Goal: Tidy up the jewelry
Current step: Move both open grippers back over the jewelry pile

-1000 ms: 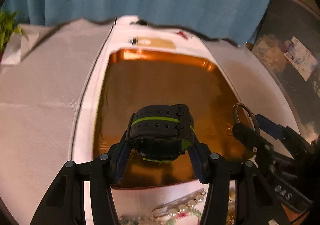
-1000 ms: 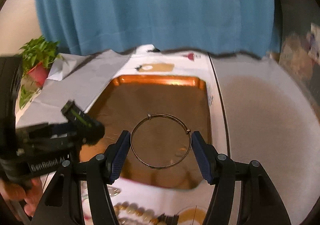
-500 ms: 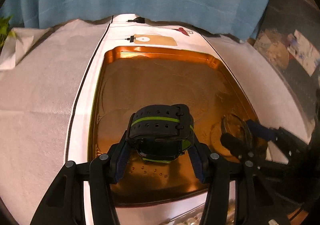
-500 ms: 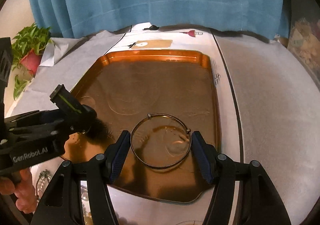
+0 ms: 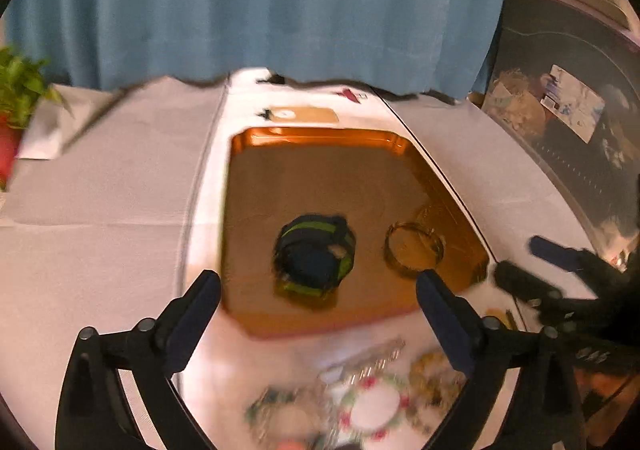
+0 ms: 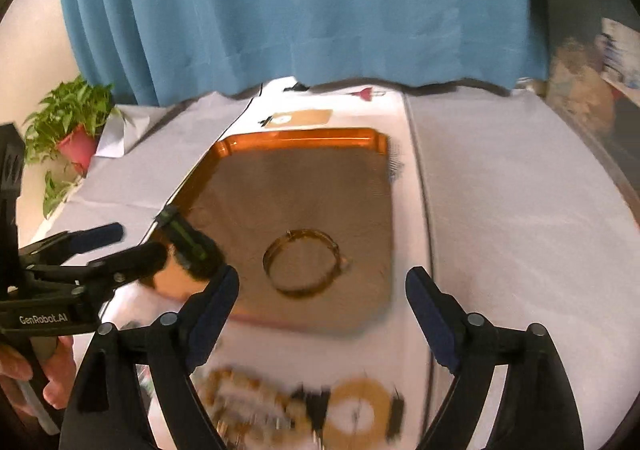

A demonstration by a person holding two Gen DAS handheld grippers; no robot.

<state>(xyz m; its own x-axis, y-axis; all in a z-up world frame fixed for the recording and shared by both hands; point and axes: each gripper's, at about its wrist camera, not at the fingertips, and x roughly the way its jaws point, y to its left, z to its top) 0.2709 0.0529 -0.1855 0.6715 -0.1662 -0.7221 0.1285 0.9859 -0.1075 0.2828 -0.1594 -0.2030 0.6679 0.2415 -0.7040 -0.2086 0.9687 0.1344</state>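
Both tools, left [image 5: 318, 324] and right [image 6: 322, 312], gape empty (jaws just opened), watch [image 5: 314, 255] and bangle [image 6: 303, 263] lying on the tray [image 6: 304, 138], remaining jewelry [image 6: 288, 406] at bottom of frame.

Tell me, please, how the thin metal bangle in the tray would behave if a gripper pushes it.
The bangle lies flat on the smooth copper tray, so it would probably slide, not roll. It looks thin and rigid, likely light. Its low profile may make it hard to pinch.

Warm indoor light, strong fisheye curvature, dark vignetted corners, motion blur heaviest on near jewelry [image 5: 360, 402], soft shadows
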